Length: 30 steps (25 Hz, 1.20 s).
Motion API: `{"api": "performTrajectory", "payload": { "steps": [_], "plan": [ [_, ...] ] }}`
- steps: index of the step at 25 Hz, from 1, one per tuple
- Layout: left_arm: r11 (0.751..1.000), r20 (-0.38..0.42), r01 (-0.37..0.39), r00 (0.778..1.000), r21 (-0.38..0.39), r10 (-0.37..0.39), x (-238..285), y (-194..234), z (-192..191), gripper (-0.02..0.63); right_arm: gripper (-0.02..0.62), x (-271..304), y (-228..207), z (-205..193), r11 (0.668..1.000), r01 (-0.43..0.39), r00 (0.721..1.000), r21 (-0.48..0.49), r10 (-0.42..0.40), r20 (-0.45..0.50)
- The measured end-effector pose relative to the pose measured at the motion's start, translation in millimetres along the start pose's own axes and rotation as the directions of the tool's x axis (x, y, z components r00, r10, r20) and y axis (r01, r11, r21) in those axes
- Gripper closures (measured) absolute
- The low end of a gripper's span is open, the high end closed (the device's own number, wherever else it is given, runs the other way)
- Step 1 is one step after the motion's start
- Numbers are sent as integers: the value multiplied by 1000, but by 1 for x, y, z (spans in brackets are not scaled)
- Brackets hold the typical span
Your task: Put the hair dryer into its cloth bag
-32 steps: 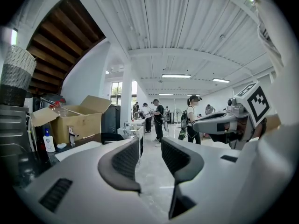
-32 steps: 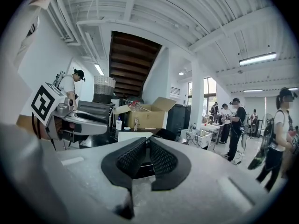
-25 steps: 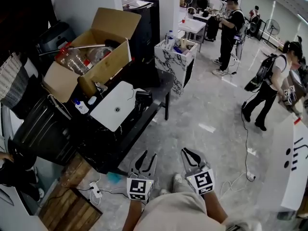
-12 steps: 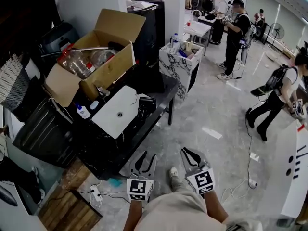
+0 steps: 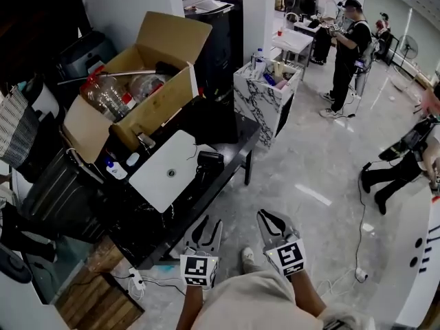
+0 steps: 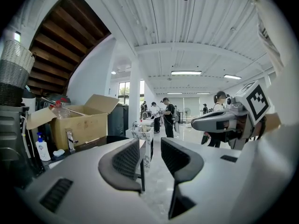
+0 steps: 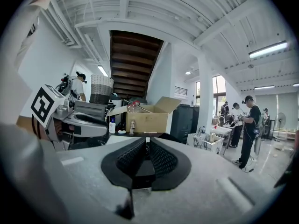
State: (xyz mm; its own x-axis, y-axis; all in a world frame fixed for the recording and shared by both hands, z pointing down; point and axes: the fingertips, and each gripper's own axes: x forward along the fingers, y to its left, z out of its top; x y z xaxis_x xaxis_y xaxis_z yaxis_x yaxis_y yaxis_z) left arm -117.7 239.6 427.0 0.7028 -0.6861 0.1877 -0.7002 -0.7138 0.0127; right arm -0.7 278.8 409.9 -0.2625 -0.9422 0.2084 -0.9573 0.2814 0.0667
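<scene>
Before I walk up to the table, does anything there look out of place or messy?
The cardboard box, left of the white cloth bag, is overfilled: plastic bottles and a long rod poke out past its open flaps. The hair dryer lies close to the table's front edge, beside the bag.

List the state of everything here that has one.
Left gripper: jaws slightly apart, empty.
Right gripper: jaws shut, empty.
Hair dryer: lying loose, not in a bag.
Cardboard box: flaps open, bottles inside.
</scene>
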Motion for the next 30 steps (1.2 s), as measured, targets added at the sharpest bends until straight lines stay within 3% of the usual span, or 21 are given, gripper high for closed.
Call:
{"api": "performTrajectory", "payload": {
  "steps": [16,22,30],
  "plan": [
    [999,-52,-48,997,22,49,129,0,18,463,580,69,-119,-8,997,-57,998,46,58,-22],
    [997,-67,-76,995,26,77,149,2,20,463,580,86,-140,-10,994,-92,995,52,93,-18],
    [988,-100,-151,983,19,152,149,23,12,463,580,116,-135,-18,983,-170,984,72,173,-32]
  ]
}}
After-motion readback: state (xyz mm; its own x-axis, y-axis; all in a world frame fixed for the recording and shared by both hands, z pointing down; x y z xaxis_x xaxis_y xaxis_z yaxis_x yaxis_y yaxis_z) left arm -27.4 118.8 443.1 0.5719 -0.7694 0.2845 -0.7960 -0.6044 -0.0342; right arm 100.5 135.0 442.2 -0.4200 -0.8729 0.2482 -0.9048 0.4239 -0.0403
